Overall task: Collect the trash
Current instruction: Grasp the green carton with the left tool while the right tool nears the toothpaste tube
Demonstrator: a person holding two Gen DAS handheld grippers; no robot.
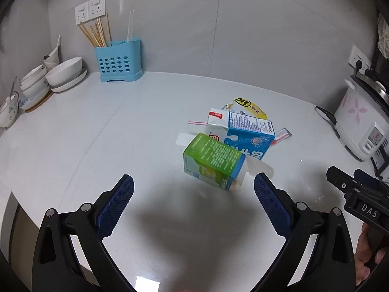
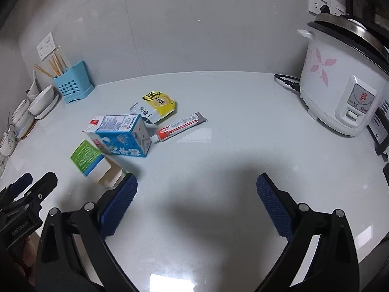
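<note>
On a white worktop (image 1: 85,133), the left gripper (image 1: 194,189) hovers wide open and empty, the green carton (image 1: 214,161) lying just ahead and slightly right of its centre line, long axis slanting toward the back-left corner. Behind it lie the blue milk carton (image 2: 121,135), yellow packet (image 2: 158,104) and tube (image 2: 181,126). The right gripper (image 2: 197,189), equally open and empty, has the green carton at its left finger, so either could take it.
</note>
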